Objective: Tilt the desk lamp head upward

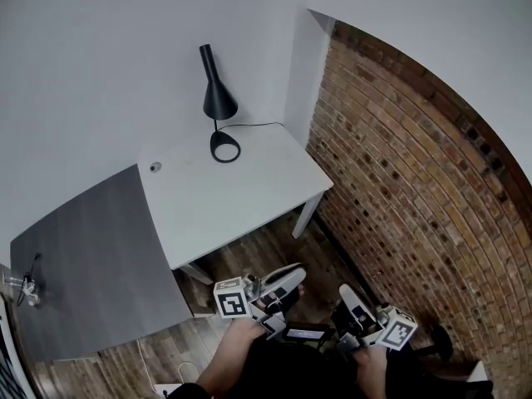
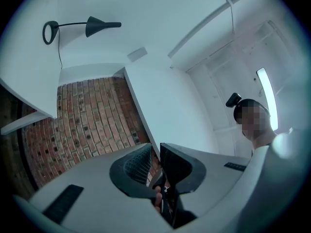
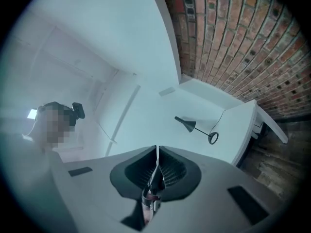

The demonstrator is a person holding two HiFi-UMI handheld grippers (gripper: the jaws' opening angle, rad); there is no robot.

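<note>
A black desk lamp stands at the back of the white desk. Its cone head points down over the ring base. The lamp also shows small and far off in the left gripper view and in the right gripper view. Both grippers are held low in front of the person, well short of the desk. The left gripper shows a narrow gap between its jaws, with nothing in it. The jaws of the right gripper are pressed together, empty.
A brick wall runs along the desk's right side. A dark grey tabletop adjoins the desk on the left. The lamp's cable runs to the wall. Wooden floor lies between the person and the desk.
</note>
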